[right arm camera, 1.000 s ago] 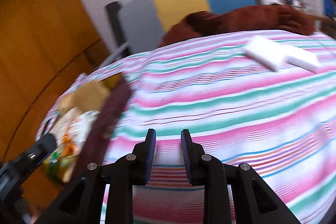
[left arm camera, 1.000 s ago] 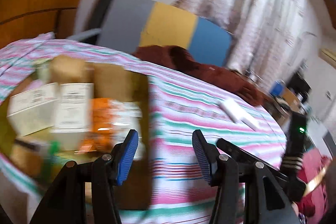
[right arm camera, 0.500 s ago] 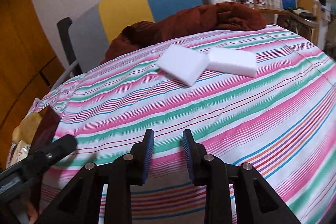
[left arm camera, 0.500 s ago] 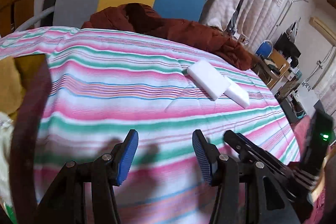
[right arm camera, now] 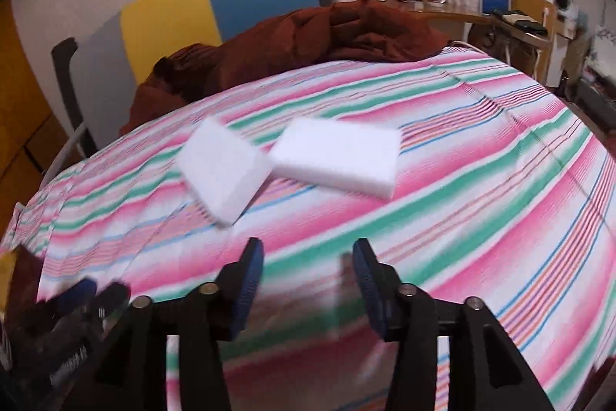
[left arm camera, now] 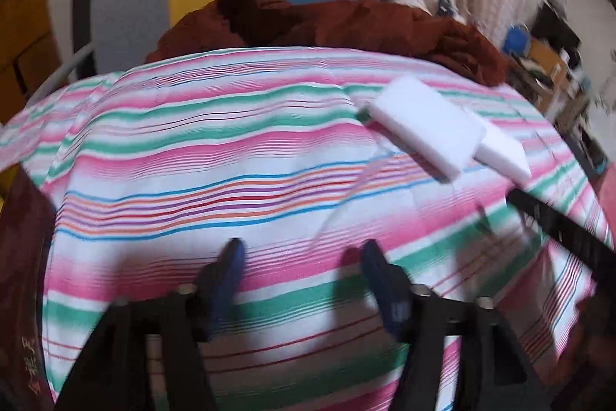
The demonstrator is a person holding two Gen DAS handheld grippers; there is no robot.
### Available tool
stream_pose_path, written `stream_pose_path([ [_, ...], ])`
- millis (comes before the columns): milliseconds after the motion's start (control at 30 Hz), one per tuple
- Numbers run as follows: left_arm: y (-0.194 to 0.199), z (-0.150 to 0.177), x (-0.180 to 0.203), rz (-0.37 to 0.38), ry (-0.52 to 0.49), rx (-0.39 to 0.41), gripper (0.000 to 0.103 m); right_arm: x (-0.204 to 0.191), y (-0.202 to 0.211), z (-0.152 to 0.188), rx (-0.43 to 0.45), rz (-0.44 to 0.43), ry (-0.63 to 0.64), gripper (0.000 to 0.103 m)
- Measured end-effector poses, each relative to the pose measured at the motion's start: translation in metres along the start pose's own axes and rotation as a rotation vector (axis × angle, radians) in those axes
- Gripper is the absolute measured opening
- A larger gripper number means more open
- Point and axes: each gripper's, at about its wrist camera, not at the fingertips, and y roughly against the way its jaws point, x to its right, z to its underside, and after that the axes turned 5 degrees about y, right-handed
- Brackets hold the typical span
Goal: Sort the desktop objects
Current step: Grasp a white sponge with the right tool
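Observation:
Two white foam blocks lie side by side on the striped tablecloth (right arm camera: pixel 481 187). In the right wrist view the left block (right arm camera: pixel 225 166) and the right block (right arm camera: pixel 338 155) lie just beyond my right gripper (right arm camera: pixel 308 257), which is open and empty above the cloth. In the left wrist view the nearer block (left arm camera: pixel 425 126) and the farther block (left arm camera: pixel 500 153) lie at the upper right, away from my left gripper (left arm camera: pixel 302 257), which is open and empty. The right gripper's arm (left arm camera: pixel 558 226) shows at the right edge.
A brown garment (right arm camera: pixel 308 41) is heaped at the table's far edge against a grey, yellow and blue chair (right arm camera: pixel 200 2). A dark box edge (left arm camera: pixel 23 257) stands at the table's left. A cluttered desk (right arm camera: pixel 519 22) stands at the far right.
Both grippers have swung right, away from the box of items at the left, and closer to the white blocks. The right gripper's jaws have opened from nearly shut to wide.

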Motion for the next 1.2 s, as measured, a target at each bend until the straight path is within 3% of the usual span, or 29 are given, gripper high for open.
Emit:
stream_pose_path([
  [67,-0.002,0.002,0.009,-0.024,-0.043,0.001,0.081,0.008,-0.006,-0.008,0.007,0.013,-0.021,0.053],
  [300,-0.003,0.005,0.005,0.007,-0.028,0.020,0.082,0.030,-0.028,-0.036,0.044,0.023,-0.112,0.064],
  [600,-0.003,0.007,0.007,-0.005,-0.043,0.033,0.084,0.035,-0.061,-0.068,0.025,0.104,-0.099,0.073],
  [867,-0.003,0.008,0.008,-0.003,-0.043,0.045,0.084,0.037,-0.066,-0.083,0.026,0.178,-0.030,0.073],
  [1100,-0.003,0.009,0.008,0.001,-0.040,0.052,0.084,0.044,-0.089,-0.081,-0.076,0.181,-0.017,0.077],
  [1200,-0.003,0.008,0.008,0.002,-0.039,0.054,0.084,0.034,-0.085,-0.075,-0.093,0.178,0.030,0.072],
])
